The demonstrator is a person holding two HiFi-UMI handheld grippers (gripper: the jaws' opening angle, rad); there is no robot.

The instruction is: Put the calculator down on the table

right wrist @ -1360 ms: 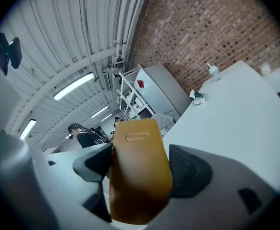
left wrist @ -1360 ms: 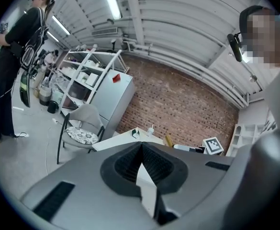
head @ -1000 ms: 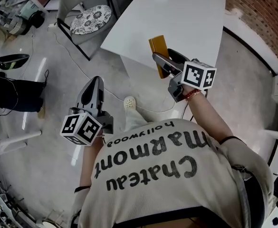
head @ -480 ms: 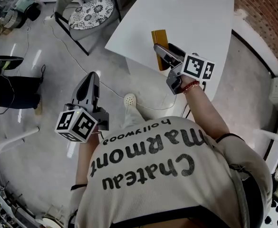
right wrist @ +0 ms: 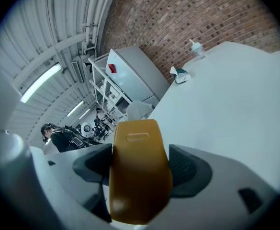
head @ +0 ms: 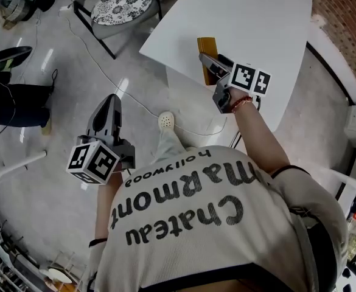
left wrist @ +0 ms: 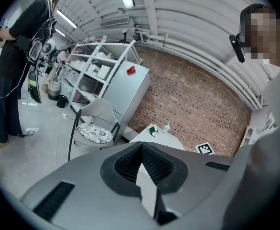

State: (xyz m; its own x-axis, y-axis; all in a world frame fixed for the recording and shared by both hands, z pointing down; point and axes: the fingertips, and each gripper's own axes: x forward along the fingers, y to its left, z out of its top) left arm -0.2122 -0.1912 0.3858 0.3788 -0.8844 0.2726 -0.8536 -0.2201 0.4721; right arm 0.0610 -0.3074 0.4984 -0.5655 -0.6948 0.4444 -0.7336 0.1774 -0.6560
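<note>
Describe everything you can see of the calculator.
The calculator is a flat, mustard-yellow slab with rounded corners, plastic by its look. The side that shows is smooth, with one small oblong recess near its far end; no keys or display are in sight. The right gripper clamps it, a dark pad against each long edge, and its far end sticks out past the jaws over the white table. Whether it touches the table cannot be told.

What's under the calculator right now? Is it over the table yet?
The white table top lies beneath the calculator, which the right gripper holds between its fingers. The spot directly below is covered, so contact cannot be told.
</note>
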